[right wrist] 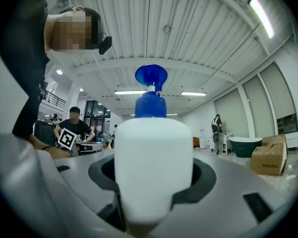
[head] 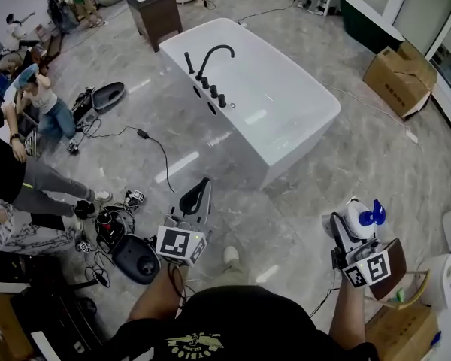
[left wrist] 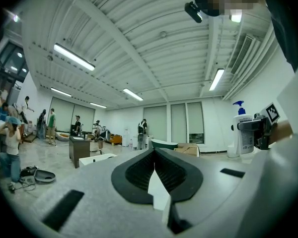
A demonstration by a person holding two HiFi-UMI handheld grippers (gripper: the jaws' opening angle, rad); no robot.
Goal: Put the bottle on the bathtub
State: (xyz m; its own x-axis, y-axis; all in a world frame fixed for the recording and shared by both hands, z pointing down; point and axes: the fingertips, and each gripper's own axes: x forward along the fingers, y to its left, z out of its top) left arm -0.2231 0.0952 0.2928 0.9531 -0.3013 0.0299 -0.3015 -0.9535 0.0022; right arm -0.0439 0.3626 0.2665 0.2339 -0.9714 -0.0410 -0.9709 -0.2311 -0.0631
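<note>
Right gripper [head: 352, 230] clamps the white, blue-pump bottle [head: 361, 218], held upright in the air, well apart from the bathtub [head: 286, 100], on the person's side. Left gripper [head: 195, 198] jaws pressed together, empty, near the bathtub's near corner.

Head view: bottle [head: 362, 218] mostly hidden. The right gripper [head: 352, 230] covers its lower body, only the white shoulder & blue pump show. Right gripper view: bottle fills the middle, base cut off by the bottom edge, and it blocks the gap btwn the jaws. Left gripper view: bottle seen at far right, label print too small to read. Back to head view: cardboard box [head: 397, 331] clipped by the bottom edge, people [head: 30, 104] at far left partly cropped, distant ones too small for detail.
</note>
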